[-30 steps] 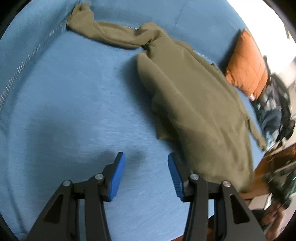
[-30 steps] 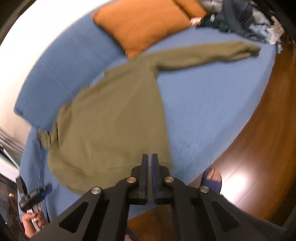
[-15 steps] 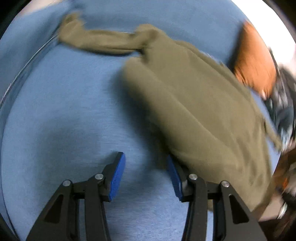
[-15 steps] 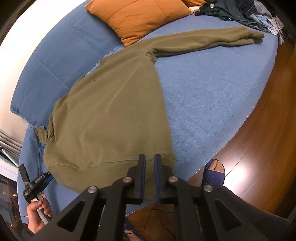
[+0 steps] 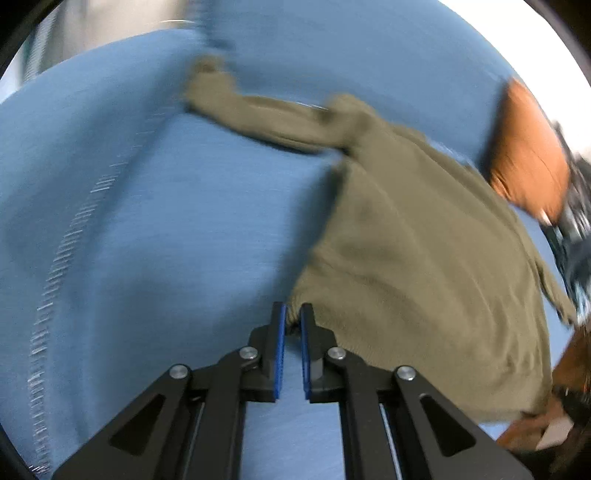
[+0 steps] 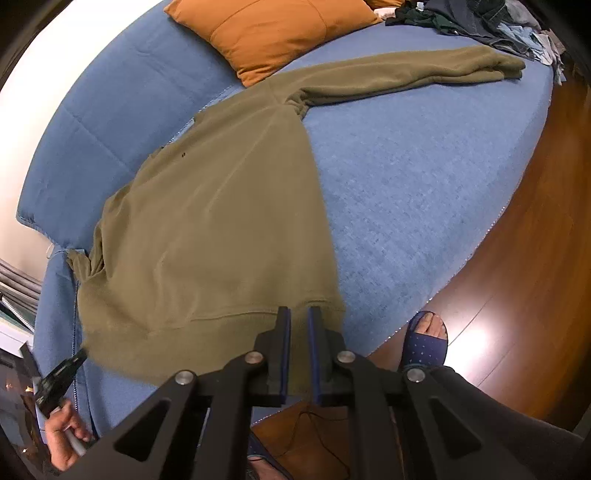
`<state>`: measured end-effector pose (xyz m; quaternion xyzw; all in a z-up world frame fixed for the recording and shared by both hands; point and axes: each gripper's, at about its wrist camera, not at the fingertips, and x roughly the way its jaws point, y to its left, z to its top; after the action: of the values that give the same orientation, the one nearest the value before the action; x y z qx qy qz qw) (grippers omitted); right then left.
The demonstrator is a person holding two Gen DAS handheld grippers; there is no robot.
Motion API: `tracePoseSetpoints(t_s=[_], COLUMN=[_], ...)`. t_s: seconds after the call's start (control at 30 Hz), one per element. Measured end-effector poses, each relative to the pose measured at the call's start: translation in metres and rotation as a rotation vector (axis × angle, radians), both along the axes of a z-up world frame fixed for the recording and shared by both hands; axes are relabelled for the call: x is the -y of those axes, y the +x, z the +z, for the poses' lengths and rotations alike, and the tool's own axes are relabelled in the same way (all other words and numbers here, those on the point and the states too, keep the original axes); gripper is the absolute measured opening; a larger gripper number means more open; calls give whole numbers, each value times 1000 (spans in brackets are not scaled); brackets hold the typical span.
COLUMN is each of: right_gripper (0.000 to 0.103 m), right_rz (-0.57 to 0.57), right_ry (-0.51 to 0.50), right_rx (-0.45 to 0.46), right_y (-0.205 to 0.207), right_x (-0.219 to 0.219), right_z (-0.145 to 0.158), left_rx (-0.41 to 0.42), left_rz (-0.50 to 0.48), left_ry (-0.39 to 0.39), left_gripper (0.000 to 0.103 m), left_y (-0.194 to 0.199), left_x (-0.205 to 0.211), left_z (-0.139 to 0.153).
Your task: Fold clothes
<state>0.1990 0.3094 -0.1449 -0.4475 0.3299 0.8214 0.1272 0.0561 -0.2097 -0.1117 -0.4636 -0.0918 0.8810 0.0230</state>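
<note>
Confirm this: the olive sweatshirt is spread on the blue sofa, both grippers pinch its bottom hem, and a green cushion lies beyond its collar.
One detail is wrong: the cushion is orange, not green, as the right wrist view shows. The rest holds: the olive sweatshirt lies spread on the blue sofa, with the left gripper and right gripper each shut on its bottom hem.

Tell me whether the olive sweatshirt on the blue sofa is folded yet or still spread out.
Spread out, not folded. The olive sweatshirt lies flat on the blue sofa, its body in one layer and one sleeve stretched straight out to the side.
</note>
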Motion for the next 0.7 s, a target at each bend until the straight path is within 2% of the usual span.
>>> tracePoseSetpoints(t_s=[0.07, 0.2, 0.3, 0.37, 0.47, 0.6, 0.67, 0.7], right_gripper=[8, 8, 8, 12, 15, 17, 28, 30], right_rz=[-14, -39, -30, -15, 2, -13, -21, -24], right_ry=[9, -11, -37, -57, -75, -108, -95, -95], right_rx=[30, 67, 85, 93, 105, 38, 13, -2], right_y=[2, 5, 4, 0, -5, -3, -3, -3], right_x=[-2, -9, -9, -7, -1, -1, 0, 1], right_z=[-4, -15, -23, -28, -35, -26, -19, -17], left_rx=[-3, 62, 21, -2, 45, 144, 149, 144], left_rz=[11, -69, -14, 36, 96, 118, 114, 106], left_ry=[2, 24, 61, 105, 220, 335, 332, 321], left_gripper=[8, 11, 18, 29, 33, 33, 33, 33], left_y=[10, 18, 19, 14, -1, -19, -20, -19], left_x=[4, -3, 13, 26, 43, 47, 41, 38], left_z=[3, -6, 3, 7, -8, -37, -42, -42])
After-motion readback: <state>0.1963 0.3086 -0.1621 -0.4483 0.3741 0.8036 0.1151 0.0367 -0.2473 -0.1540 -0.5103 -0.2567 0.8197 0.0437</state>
